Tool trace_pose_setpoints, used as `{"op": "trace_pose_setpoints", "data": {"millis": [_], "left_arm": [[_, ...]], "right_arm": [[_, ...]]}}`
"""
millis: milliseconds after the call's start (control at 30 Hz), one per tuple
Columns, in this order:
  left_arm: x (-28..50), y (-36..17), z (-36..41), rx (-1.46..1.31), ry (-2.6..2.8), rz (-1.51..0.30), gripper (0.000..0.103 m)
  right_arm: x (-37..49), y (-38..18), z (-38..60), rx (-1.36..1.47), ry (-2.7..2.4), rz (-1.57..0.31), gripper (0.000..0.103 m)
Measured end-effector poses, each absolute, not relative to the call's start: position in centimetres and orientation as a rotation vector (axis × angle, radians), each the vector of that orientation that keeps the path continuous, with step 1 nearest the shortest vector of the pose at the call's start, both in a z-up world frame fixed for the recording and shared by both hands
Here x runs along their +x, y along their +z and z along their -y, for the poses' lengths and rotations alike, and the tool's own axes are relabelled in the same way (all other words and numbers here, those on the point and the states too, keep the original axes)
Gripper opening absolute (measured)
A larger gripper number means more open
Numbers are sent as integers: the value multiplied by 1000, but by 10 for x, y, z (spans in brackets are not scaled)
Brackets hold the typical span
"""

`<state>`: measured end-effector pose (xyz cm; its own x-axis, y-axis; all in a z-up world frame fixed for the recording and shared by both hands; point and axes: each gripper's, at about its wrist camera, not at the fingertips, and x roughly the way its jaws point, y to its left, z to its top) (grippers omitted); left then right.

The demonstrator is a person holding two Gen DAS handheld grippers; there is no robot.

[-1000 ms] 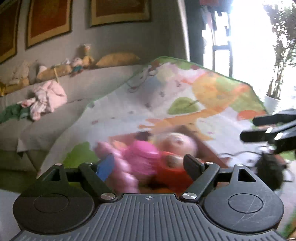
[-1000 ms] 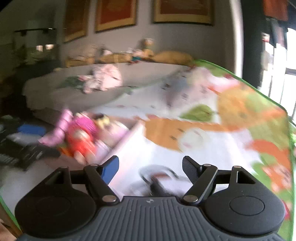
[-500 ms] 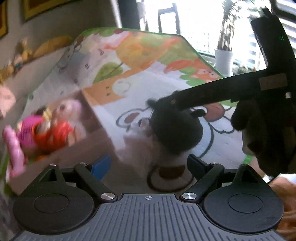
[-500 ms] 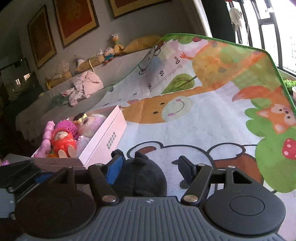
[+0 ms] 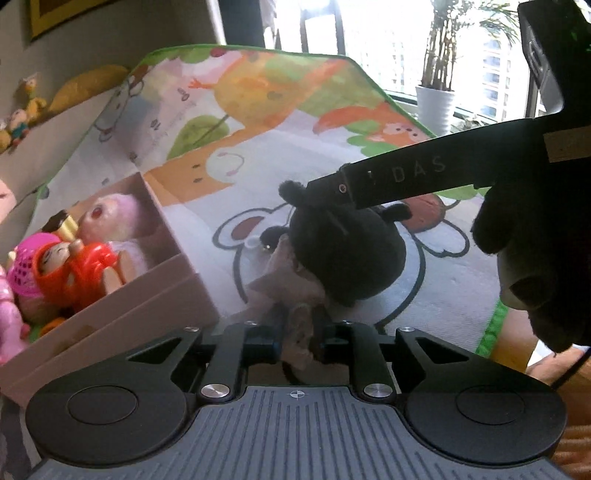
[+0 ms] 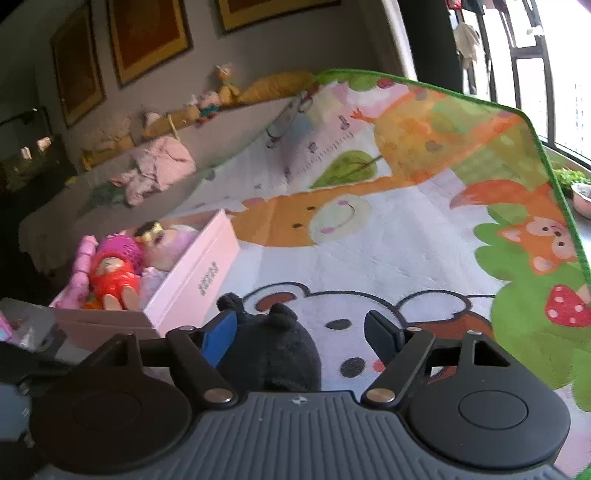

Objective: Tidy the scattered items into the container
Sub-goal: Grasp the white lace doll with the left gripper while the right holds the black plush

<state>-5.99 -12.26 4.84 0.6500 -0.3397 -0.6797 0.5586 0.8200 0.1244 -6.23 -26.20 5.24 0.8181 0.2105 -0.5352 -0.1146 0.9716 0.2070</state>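
Both jaws on plush toy (image 5: 343,254)

This is a home, a living room used as a child's play space. A bright cartoon play mat (image 6: 388,236) printed with a bear, a fox and a strawberry covers the floor. Along its far edge runs a sofa (image 6: 74,206) under a grey cover, with a heap of pink clothes (image 6: 159,170) on the seat and small stuffed toys (image 6: 218,92) lined along its back. Framed pictures (image 6: 147,33) hang on the grey wall above. Near the mat's left edge a pink box (image 6: 195,280) holds dolls. Beyond the far corner, a tall window (image 5: 388,40) has a potted plant (image 5: 436,96) beside it.
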Motion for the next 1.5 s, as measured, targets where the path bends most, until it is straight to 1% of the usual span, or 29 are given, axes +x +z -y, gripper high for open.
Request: {"op": "trace_pose_setpoints", "data": {"millis": [100, 200, 267, 300, 333, 433, 467, 500, 567, 733, 767, 800, 833, 867, 900, 967, 1100, 1167, 1300, 1433, 1500], "left_arm": [[-69, 50, 125, 495, -557, -777, 18], [-81, 62, 124, 685, -588, -814, 22], [-82, 76, 119, 666, -590, -750, 22], [-79, 80, 117, 622, -580, -724, 26], [-75, 80, 117, 585, -570, -724, 28], [-69, 68, 121, 562, -581, -777, 29], [-69, 63, 123, 576, -590, -788, 33], [-70, 59, 125, 588, -592, -795, 42], [-69, 52, 129, 593, -580, -802, 48], [-54, 46, 132, 505, -573, -798, 51], [-52, 45, 132, 489, -576, -798, 48], [-49, 45, 130, 466, -579, -798, 38], [-48, 44, 128, 436, -580, -797, 30], [-47, 43, 124, 398, -578, -801, 21], [-46, 42, 119, 354, -572, -805, 20], [-46, 41, 108, 281, -564, -806, 15], [-52, 50, 88, 183, -542, -779, 14], [-57, 56, 83, 180, -534, -757, 12], [-64, 64, 80, 200, -524, -729, 12], [-66, 67, 76, 191, -514, -718, 12], [-67, 68, 73, 183, -514, -715, 12]], "right_arm": [[-57, 61, 263, 165, 135, -628, 80], [-61, 65, 265, 171, 111, -571, 80], [-58, 60, 267, 198, 110, -588, 80], [-55, 57, 267, 195, 107, -609, 80], [-54, 57, 266, 187, 105, -618, 80], [-56, 58, 268, 194, 127, -598, 80], [-56, 56, 268, 203, 139, -605, 80], [-55, 53, 268, 207, 146, -614, 80], [-54, 48, 269, 223, 161, -628, 80], [-44, 47, 256, 182, 235, -622, 80], [-42, 46, 252, 177, 253, -622, 80], [-41, 45, 249, 178, 267, -625, 79], [-40, 44, 247, 179, 277, -631, 75], [-40, 43, 246, 180, 278, -638, 63], [-40, 42, 246, 172, 272, -644, 51], [-42, 46, 249, 180, 263, -645, 50], [-49, 50, 253, 189, 255, -643, 47], [-52, 52, 250, 183, 263, -641, 45], [-59, 59, 247, 181, 285, -637, 39], [-65, 61, 245, 152, 293, -642, 40], [-70, 62, 246, 141, 290, -633, 43]]}}
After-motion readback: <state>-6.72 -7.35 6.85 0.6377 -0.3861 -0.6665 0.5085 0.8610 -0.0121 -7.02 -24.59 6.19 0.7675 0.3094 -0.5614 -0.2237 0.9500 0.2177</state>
